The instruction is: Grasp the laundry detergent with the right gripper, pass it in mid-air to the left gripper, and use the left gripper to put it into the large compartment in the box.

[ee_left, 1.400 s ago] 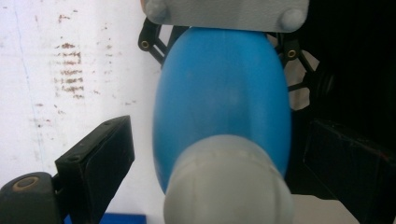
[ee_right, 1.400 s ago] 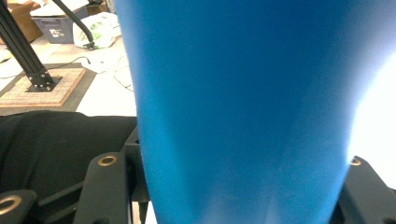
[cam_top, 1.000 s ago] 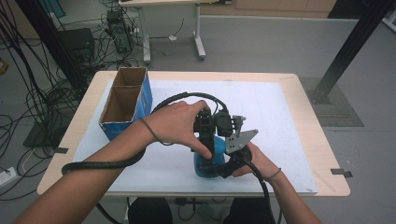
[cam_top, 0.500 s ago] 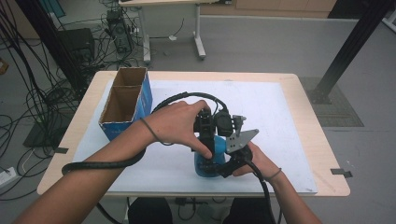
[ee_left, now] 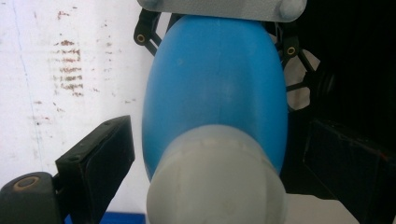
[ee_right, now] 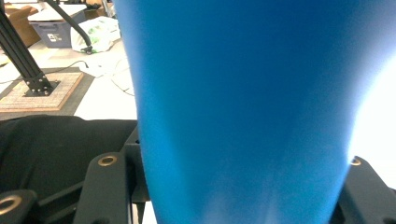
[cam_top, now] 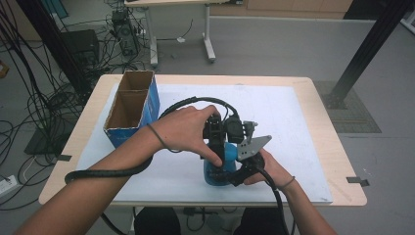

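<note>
A white mat [cam_top: 293, 117] covered the table; a blue bottle [cam_top: 218, 171] stood near its front edge, right of the cardboard box [cam_top: 129, 107]. In the left gripper view, the left gripper [ee_left: 224, 158] straddled the bottle's grey cap [ee_left: 215, 182], jaws apart. In the right gripper view, the right gripper [ee_right: 233, 186] clamped the bottle's body.

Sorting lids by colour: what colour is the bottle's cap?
Translucent whitish grey cap; left gripper view shows it best.

No text, label, brand or number could be read in any view. The blue bottle [cam_top: 216, 172] carried dark marks on its side, but they were too small to read.
</note>
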Motion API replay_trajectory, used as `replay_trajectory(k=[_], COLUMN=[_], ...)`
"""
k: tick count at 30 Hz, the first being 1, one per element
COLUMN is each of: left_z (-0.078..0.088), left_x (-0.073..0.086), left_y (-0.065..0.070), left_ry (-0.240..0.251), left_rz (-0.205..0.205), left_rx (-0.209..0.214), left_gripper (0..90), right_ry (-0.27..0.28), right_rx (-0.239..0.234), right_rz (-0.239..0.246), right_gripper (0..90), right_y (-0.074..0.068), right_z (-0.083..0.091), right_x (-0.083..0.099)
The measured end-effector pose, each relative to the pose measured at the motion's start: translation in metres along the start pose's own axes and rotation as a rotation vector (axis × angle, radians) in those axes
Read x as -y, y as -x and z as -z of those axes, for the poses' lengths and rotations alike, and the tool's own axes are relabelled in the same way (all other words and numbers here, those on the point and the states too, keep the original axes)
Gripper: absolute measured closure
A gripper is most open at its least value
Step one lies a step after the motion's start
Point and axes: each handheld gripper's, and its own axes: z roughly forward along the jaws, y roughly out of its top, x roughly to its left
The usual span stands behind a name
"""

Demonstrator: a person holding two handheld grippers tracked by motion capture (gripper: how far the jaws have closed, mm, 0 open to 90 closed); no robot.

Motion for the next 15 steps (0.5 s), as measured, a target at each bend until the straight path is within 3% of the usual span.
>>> replay_trajectory(k=[15], left_z=[-0.0014], left_x=[-0.0036], left_y=[0.0010], left_ry=[-0.008], left_rz=[-0.008], left_rx=[-0.001], left_gripper=[9.9], right_ry=[0.001], right_rx=[0.000], right_rz=[0.004], right_gripper=[41.6], right_y=[-0.0008], right_z=[0.0007], right_x=[-0.0017])
